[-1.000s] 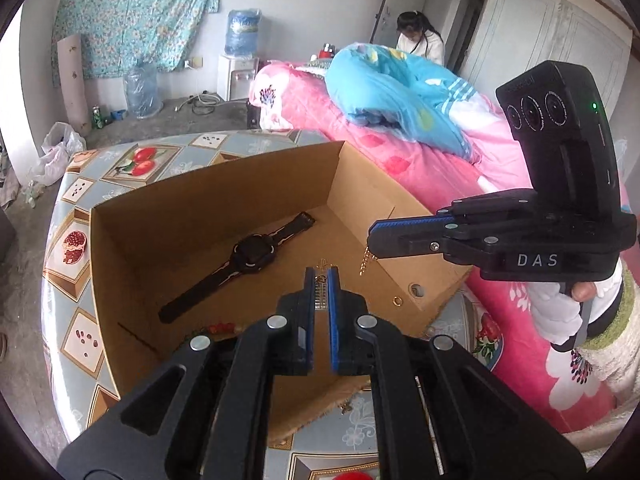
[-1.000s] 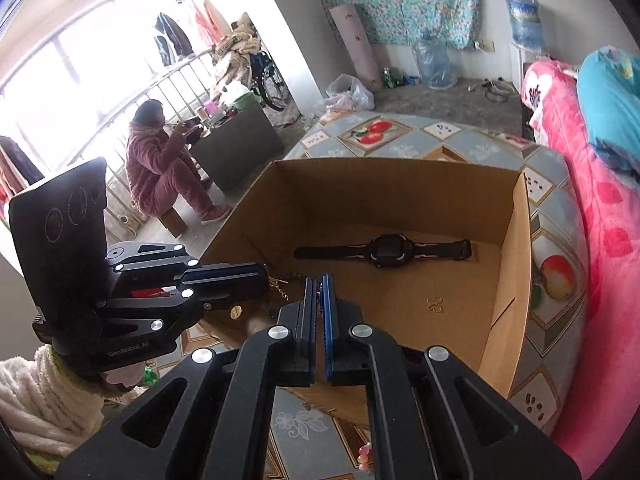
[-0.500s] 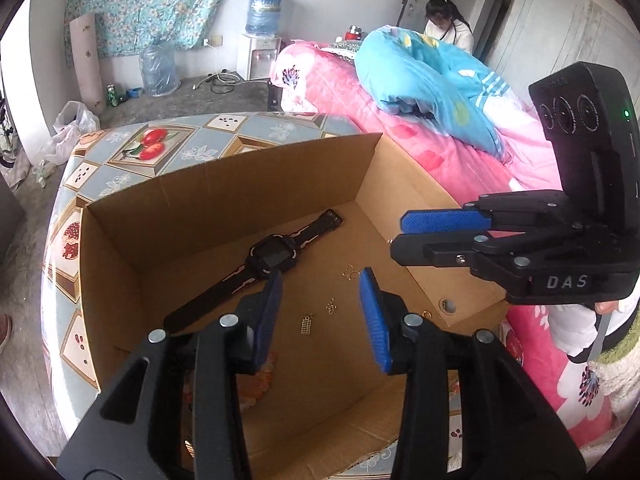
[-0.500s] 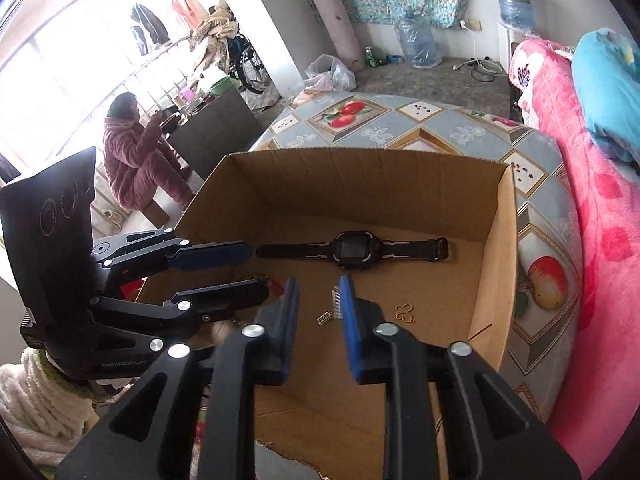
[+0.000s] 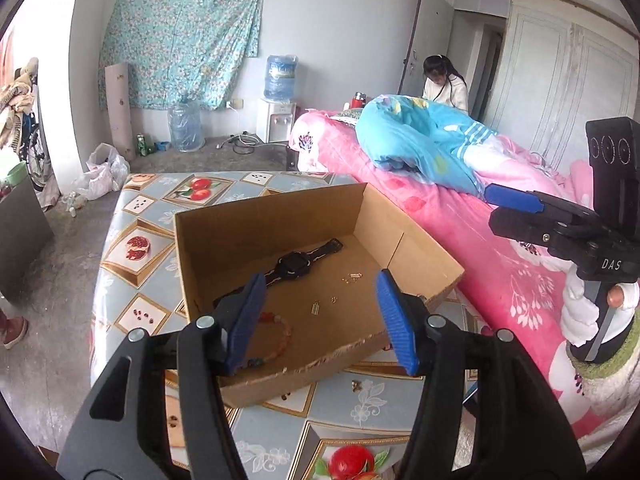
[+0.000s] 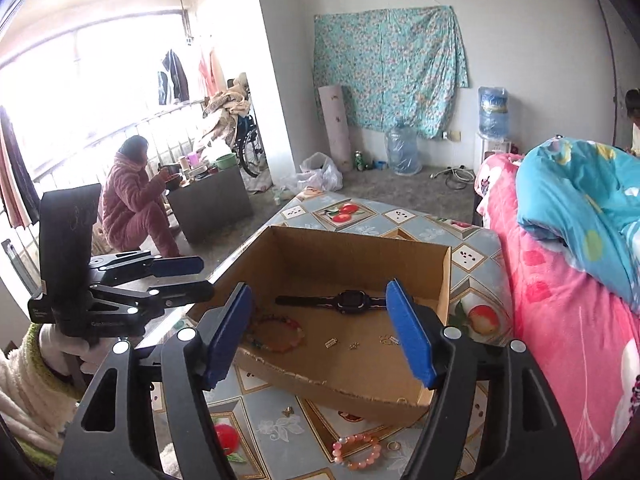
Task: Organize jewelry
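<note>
Jaws on both tools have just been opening, nothing between them now. Left gripper (image 5: 318, 316) stands spread above the near edge of the cardboard box (image 5: 280, 210); right gripper (image 6: 320, 330) likewise spread, empty. A second ago both were pressed shut low inside the box, a thin gold chain strung between them; both have since backed up and away.

Gold pieces now lie loose on the box floor: a small charm (image 5: 316, 308) and tiny links (image 5: 352, 277) near the black smartwatch (image 5: 296, 264). Beaded bracelet (image 6: 278, 330) rests in the box's near-left corner.

Reading: the chain is delivered, this drop is done. Still outside the box, on the fruit-print tablecloth (image 6: 352, 212): a pink bead bracelet (image 6: 357, 450), a small ring (image 6: 394, 445), a gold bit (image 6: 286, 411). Likely next pickups. Tiny, flat pieces will want a careful pinch.
</note>
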A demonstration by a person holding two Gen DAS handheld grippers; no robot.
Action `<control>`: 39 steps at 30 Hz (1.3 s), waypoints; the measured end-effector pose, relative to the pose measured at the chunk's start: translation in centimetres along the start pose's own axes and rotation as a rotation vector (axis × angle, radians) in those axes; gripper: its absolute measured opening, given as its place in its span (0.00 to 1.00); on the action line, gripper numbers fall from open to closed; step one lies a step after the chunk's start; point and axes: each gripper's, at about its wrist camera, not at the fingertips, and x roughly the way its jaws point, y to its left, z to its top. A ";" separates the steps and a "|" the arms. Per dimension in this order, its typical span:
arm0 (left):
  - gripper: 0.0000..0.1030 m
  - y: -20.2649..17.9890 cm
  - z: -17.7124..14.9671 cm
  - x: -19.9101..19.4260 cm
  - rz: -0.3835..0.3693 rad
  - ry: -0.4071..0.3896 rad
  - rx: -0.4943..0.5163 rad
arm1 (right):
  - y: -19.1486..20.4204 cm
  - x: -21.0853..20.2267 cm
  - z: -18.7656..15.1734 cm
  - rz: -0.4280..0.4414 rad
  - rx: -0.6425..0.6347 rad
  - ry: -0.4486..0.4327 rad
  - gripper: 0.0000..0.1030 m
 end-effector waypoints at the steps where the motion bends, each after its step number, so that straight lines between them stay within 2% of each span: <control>1: 0.57 -0.3 -0.9 -0.7 0.026 -0.006 0.010 | 0.5 -0.5 -1.0 -0.004 0.003 -0.006 0.68; 4: 0.63 -0.7 -3.6 -2.0 0.055 -0.002 0.007 | 1.8 -1.1 -4.4 -0.016 0.015 -0.006 0.68; 7: 0.65 -1.0 -7.0 -1.6 0.050 0.054 -0.036 | 3.4 0.0 -8.4 -0.069 0.001 0.026 0.68; 9: 0.66 -1.0 -9.4 -0.6 0.069 0.103 -0.067 | 4.5 1.3 -11.3 -0.111 -0.027 0.070 0.68; 13: 0.66 -1.0 -13.9 2.4 0.147 0.186 -0.086 | 5.1 4.5 -16.4 -0.168 0.013 0.153 0.68; 17: 0.66 -1.0 -17.2 5.4 0.215 0.269 -0.063 | 5.1 7.2 -19.4 -0.237 0.010 0.213 0.68; 19: 0.70 -1.3 -17.8 5.6 0.244 0.245 -0.042 | 4.9 7.9 -20.1 -0.269 0.004 0.225 0.69; 23: 0.84 -1.0 -18.1 5.9 0.272 0.210 -0.060 | 4.3 7.9 -20.4 -0.310 0.040 0.189 0.88; 25: 0.86 -0.9 -18.3 5.8 0.290 0.183 -0.071 | 3.9 8.0 -20.6 -0.321 0.058 0.180 0.94; 27: 0.90 -0.9 -18.6 5.9 0.305 0.163 -0.089 | 3.9 8.0 -20.7 -0.324 0.057 0.172 0.94; 39: 0.92 -1.4 -19.0 5.7 0.321 0.139 -0.097 | 4.7 7.2 -21.8 -0.327 0.061 0.149 0.94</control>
